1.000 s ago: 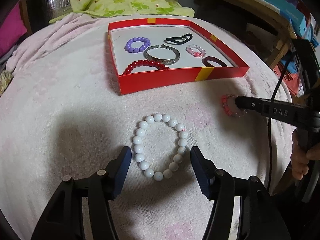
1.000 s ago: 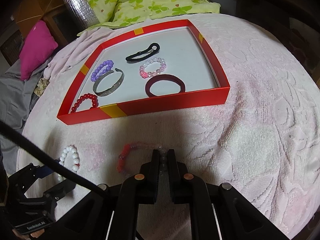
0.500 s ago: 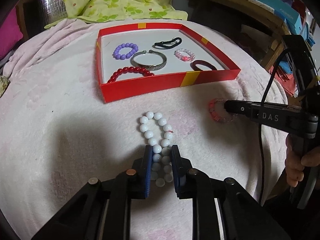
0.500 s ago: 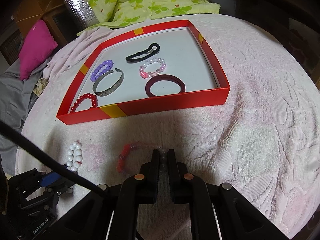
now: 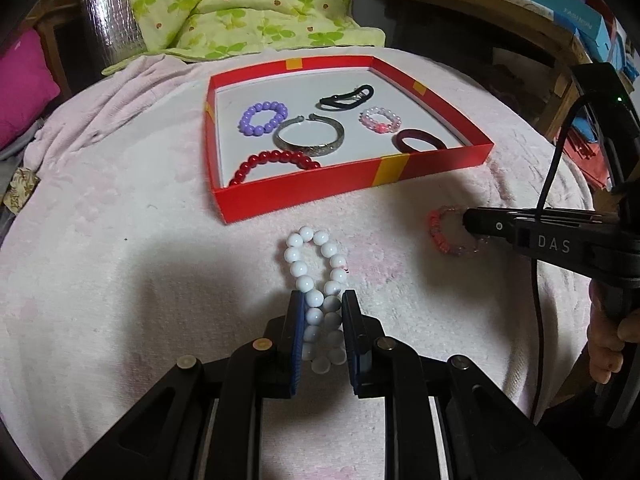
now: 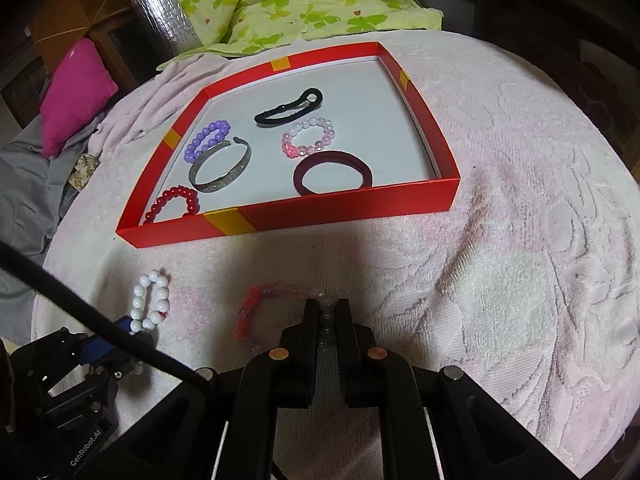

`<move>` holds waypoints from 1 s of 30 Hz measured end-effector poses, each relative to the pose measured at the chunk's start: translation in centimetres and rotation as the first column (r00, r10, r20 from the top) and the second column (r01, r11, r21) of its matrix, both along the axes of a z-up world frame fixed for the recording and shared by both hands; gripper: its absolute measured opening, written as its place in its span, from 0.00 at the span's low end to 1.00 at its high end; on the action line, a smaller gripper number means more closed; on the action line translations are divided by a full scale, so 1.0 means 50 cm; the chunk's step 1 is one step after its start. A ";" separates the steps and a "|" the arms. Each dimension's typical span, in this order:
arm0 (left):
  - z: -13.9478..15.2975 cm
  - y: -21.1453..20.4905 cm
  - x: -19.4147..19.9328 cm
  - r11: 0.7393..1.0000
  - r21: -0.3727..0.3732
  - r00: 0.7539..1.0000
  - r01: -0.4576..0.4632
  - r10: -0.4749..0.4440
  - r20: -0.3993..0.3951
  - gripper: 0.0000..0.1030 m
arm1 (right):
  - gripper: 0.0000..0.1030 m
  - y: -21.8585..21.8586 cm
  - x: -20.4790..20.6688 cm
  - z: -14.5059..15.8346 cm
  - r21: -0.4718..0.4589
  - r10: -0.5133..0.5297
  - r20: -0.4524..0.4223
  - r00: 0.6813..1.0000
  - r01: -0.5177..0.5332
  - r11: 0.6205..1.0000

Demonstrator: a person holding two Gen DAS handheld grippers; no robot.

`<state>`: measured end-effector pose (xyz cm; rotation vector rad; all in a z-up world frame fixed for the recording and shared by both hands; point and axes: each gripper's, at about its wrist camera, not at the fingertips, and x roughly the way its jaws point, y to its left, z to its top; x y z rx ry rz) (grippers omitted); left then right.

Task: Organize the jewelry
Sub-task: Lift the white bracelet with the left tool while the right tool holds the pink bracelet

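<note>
Left wrist view showed the white bead bracelet [image 5: 316, 280] squeezed into a narrow loop between the left gripper [image 5: 322, 308] fingers, on the towel just ahead. The right gripper [image 6: 327, 316] pinched the pink-and-red bracelet [image 6: 256, 312], probably on one strand. Beads could roll free during lifting. The red tray [image 5: 304, 194] wall stood ahead, with open floor beyond the bracelets inside.

Dim, warm indoor light from above; each claw casts a broad soft shadow on the pink towel [image 5: 120, 208]. Fisheye bending and dark vignetting at edges.
</note>
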<state>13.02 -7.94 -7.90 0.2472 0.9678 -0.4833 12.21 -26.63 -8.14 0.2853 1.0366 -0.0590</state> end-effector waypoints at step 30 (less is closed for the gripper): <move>0.052 0.061 0.007 0.993 -0.118 0.998 -0.028 0.034 0.048 0.09 | 0.09 0.010 -0.002 0.037 0.069 -0.003 0.069 0.998 -0.002 0.998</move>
